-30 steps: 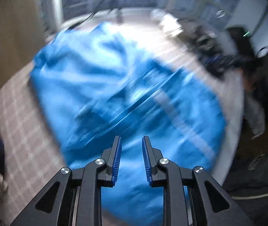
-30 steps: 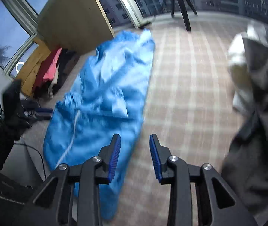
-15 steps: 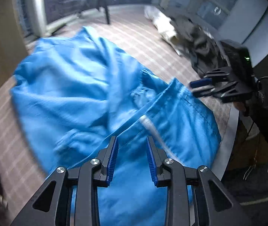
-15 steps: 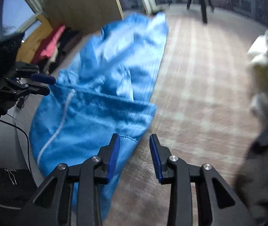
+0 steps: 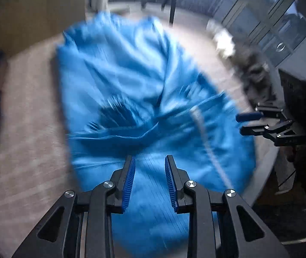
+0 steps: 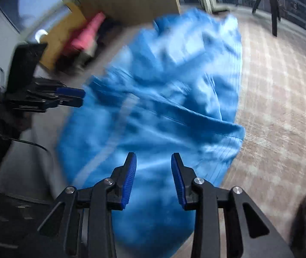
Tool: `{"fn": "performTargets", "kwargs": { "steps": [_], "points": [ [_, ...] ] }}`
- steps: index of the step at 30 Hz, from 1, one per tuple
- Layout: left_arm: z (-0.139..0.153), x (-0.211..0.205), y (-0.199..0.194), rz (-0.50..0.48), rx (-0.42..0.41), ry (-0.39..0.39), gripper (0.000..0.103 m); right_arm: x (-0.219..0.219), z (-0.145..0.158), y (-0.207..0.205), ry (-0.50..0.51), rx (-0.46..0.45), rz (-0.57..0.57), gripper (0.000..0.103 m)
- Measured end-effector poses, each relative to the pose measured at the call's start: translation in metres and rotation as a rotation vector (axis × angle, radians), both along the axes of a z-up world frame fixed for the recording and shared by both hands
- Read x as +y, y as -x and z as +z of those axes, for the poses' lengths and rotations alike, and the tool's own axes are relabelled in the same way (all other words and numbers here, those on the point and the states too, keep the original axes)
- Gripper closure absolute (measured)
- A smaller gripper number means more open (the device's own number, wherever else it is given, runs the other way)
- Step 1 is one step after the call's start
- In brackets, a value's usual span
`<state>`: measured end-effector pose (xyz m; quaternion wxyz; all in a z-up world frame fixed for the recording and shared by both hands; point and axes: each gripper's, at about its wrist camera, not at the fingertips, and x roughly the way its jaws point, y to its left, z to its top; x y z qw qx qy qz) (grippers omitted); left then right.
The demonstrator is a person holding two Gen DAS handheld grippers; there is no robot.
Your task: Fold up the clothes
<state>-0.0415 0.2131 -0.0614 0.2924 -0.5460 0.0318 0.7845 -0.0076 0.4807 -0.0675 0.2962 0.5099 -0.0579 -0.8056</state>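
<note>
Positioning over the cloth is the step in hand, as I judge it: both claws hang above the crumpled bright blue garment of thin shiny fabric with a pale stripe [image 5: 131,81], and neither one holds it. The garment lies spread on the round table with a checked beige cover [image 6: 281,90], directly under and ahead of each claw.

The left claw [image 5: 149,161] has its blue ribbed pads apart, and the jaws are closing a little at this moment. Only air is between them; the cloth is seen below through the gap. The right claw [image 6: 154,158] is released too, pads apart with nothing pinched. From the left claw, the right one is seen far to the right side, near the table rim.

The pictures are blurred, so I cannot tell which edge is a hem or a sleeve. The next move probably calls for lowering each claw to a clear edge or corner of the garment, one on each side, and pinching one layer only before lifting it over.
</note>
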Motion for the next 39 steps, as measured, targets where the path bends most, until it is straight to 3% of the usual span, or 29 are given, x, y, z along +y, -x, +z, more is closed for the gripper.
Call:
{"fn": "performTargets", "kwargs": {
  "steps": [5,8,11,15,18,20,26,31,35,37,39],
  "points": [
    [0.098,-0.048,-0.005,0.008,0.120,-0.116,0.074,0.030,0.091,-0.027,0.095,0.086,-0.054,0.064],
    [0.123,-0.060,0.028,-0.006,0.177,-0.097,0.068,0.036,0.134,-0.014,0.028,0.177,-0.118,0.061],
    [0.134,-0.065,0.069,-0.046,0.198,-0.084,0.066,0.035,0.150,0.024,-0.108,0.251,-0.171,0.057],
    [0.100,-0.046,0.122,-0.063,0.192,0.026,0.066,0.012,0.130,0.090,-0.257,0.280,-0.154,0.057],
    [0.061,-0.029,0.167,-0.074,0.162,0.079,0.066,-0.003,0.093,0.157,-0.348,0.254,-0.147,0.057],
    [0.034,-0.021,0.198,-0.073,0.124,0.043,0.066,-0.009,0.067,0.193,-0.381,0.222,-0.147,0.057],
    [-0.018,0.008,0.272,-0.142,0.127,0.155,0.061,0.001,0.004,0.283,-0.353,0.109,-0.157,0.057],
    [-0.054,0.024,0.319,-0.156,0.092,0.189,0.060,0.001,-0.021,0.319,-0.352,0.081,-0.117,0.055],
    [-0.069,0.032,0.331,-0.167,0.061,0.181,0.060,-0.001,-0.037,0.338,-0.358,0.064,-0.071,0.052],
    [-0.070,0.036,0.329,-0.185,0.074,0.169,0.064,-0.003,-0.044,0.342,-0.325,0.042,-0.044,0.052],
    [-0.072,0.039,0.328,-0.197,0.084,0.179,0.088,-0.005,-0.049,0.346,-0.284,0.016,-0.013,0.052]
  ]
}}
